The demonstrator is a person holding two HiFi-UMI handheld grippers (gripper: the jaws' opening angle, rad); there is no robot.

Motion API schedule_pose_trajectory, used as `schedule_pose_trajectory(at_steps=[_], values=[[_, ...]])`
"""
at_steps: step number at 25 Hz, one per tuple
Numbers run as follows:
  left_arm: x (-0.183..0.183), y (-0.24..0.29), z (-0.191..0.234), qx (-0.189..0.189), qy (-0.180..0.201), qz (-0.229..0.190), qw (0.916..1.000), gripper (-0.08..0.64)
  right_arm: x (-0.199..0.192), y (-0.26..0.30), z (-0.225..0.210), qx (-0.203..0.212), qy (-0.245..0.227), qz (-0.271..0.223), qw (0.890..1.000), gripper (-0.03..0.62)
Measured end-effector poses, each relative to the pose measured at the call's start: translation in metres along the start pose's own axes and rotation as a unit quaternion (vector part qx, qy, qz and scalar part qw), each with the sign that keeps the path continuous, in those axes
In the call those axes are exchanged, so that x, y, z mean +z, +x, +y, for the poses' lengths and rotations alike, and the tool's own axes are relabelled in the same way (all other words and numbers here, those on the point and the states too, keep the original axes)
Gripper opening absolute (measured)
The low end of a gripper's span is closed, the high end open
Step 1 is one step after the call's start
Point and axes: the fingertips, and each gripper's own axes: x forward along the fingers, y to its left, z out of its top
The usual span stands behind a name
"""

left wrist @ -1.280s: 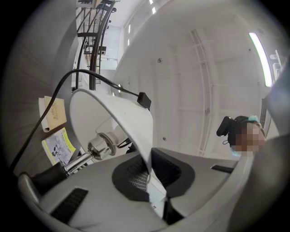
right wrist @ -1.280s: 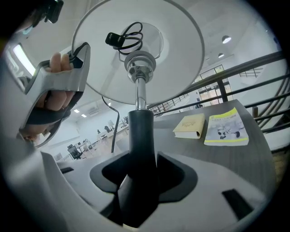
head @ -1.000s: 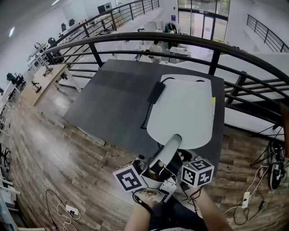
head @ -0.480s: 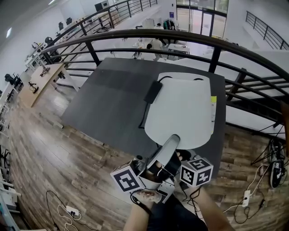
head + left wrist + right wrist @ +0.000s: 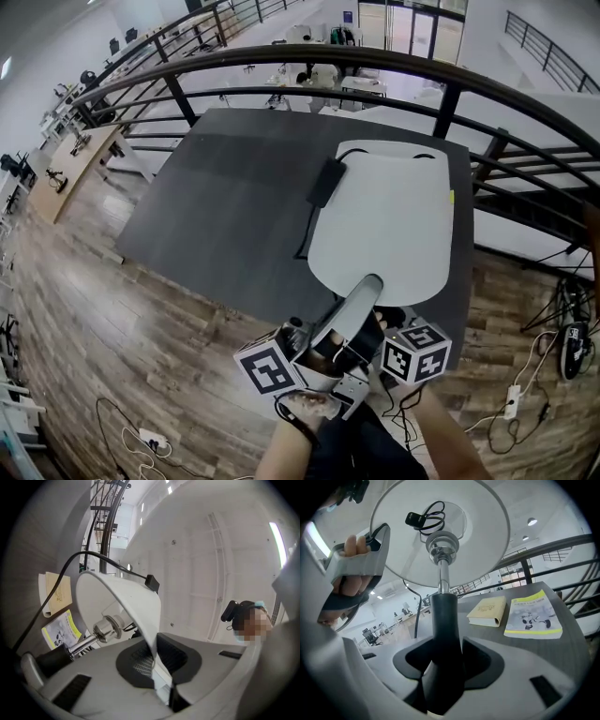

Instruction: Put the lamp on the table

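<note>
Lamp (image 5: 384, 220) shifted slightly; shade (image 5: 126, 602) hides books (image 5: 533, 615) overhead (left claw (image 5: 157, 667) pinches shade, right claw (image 5: 443, 663) grips stem (image 5: 442, 578)).

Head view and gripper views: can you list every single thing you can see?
lamp: one, white shade and black stem, held over the table's right side
cord: one, black, hanging from the lamp
table: one, dark grey, beside the railing
tan book: one, on the table
booklet: one, white and yellow, beside the tan book
railing: one, black, behind the table
floor: brown wood
left gripper: grey, pinching the shade's rim
right gripper: grey, clamped on the stem
</note>
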Motion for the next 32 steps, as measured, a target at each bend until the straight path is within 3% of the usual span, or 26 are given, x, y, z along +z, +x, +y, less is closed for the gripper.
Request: schedule_pose_trajectory(at_steps=[32], values=[[0.027,0.027,0.086,-0.001,-0.05,0.046,0.9977,0.028,0.019,0.064,-0.074,-0.07,0.02,-0.024,0.997,0.206]])
